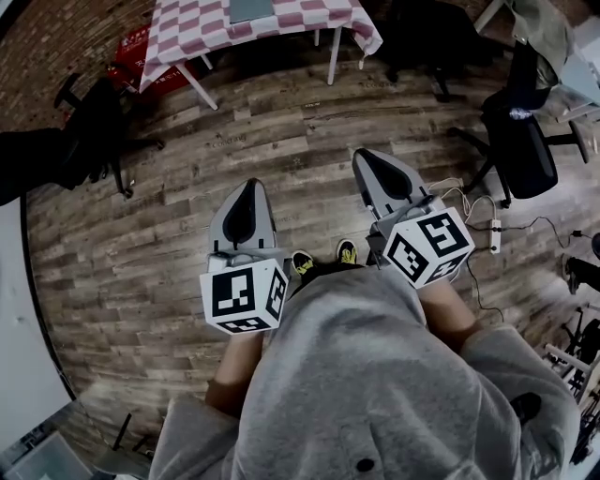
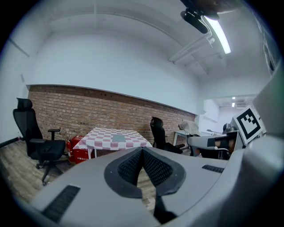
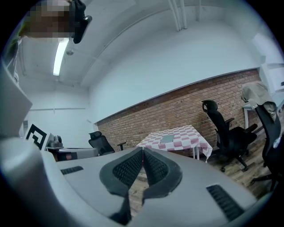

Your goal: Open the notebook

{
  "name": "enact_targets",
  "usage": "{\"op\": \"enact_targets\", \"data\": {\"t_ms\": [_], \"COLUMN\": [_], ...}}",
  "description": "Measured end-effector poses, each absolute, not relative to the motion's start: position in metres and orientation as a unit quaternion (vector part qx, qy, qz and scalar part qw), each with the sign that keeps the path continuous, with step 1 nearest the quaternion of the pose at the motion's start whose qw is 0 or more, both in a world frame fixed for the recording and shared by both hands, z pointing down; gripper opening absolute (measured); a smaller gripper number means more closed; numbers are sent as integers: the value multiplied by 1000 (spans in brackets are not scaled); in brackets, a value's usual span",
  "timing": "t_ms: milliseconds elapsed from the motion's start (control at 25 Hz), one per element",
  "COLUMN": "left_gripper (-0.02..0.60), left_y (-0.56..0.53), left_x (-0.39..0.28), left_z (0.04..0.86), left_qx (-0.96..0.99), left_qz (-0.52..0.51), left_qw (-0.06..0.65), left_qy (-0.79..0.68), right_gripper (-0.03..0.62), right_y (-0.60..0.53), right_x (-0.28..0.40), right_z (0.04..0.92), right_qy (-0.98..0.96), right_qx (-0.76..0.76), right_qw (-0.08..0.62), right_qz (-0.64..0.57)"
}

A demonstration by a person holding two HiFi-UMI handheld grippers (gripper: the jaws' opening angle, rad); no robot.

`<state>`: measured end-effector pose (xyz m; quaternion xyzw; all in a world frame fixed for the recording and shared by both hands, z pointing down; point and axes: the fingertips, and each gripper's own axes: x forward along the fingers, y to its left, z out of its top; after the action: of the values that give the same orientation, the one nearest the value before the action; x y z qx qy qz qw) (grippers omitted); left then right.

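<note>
Wood floor (image 1: pixel 141 234): planks lie between the person and the table.
Checked table (image 1: pixel 187 28): at 12 o'clock, well apart from both grippers.
Notebook (image 1: pixel 248 9): grey, closed, flat on the cloth; long axis unclear.
Left gripper (image 2: pixel 142 153): jaws together, nothing held; notebook at its 11 o'clock.
Right gripper (image 3: pixel 142 150): jaws together, nothing held; notebook at its 1 o'clock; neither gripper is clearly nearer.

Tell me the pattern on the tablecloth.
The tablecloth is checked in red and white; the head view shows it best.
</note>
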<state>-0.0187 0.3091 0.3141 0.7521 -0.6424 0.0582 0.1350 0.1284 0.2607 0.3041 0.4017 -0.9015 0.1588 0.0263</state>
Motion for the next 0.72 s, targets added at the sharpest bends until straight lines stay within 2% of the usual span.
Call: {"op": "enact_targets", "data": {"t_ms": [720], "left_gripper": [5], "left_y": [322], "left_x": [-52], "left_z": [313], "left_qx": [753], "left_qz": [55], "left_qw": [126], "left_qy": [-644], "right_gripper": [26], "right_y": [260], "right_x": [100], "right_z": [301], "right_qy": [-902], "right_qx": [406], "right_qw": [17], "right_qz": [148]}}
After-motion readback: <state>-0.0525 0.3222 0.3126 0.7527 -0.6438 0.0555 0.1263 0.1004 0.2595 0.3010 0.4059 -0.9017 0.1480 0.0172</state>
